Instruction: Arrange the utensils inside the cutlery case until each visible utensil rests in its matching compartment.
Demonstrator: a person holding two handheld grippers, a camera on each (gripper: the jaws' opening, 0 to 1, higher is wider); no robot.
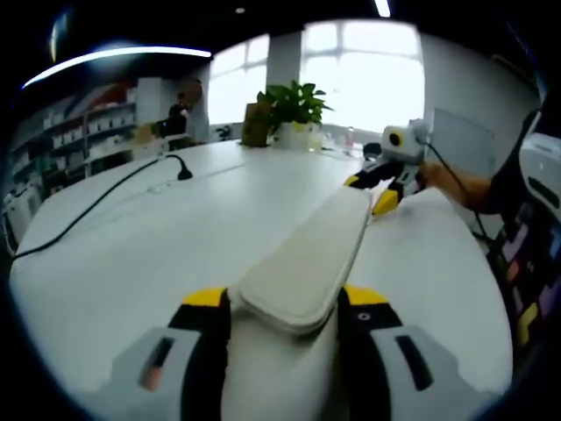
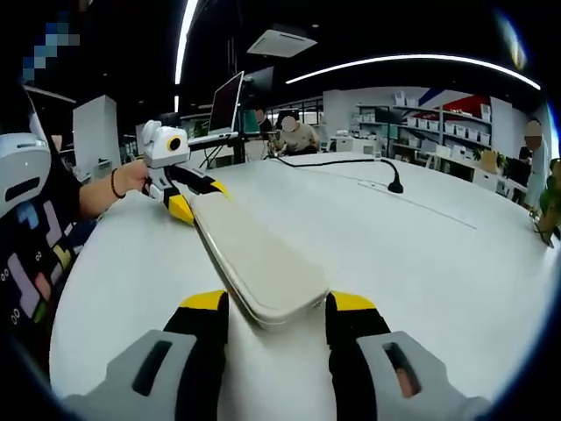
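Your left gripper (image 1: 285,320) pinches the near end of the long, closed beige cutlery case (image 1: 311,254) between its fingers; your right gripper (image 1: 382,186) clamps the far end, apparently steadying it over the white counter (image 1: 140,254) before opening; a potted plant (image 1: 294,110) stands beyond.

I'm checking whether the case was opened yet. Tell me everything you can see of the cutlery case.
The case is a long, flat, cream-coloured box with rounded corners, plastic by its look, and its lid is closed, so no utensils show. It lies lengthwise on the white table, stretched between the two claws. The left claw has a jaw on each side of one end; the right claw brackets the other end the same way. Whether the jaws press it is unclear.
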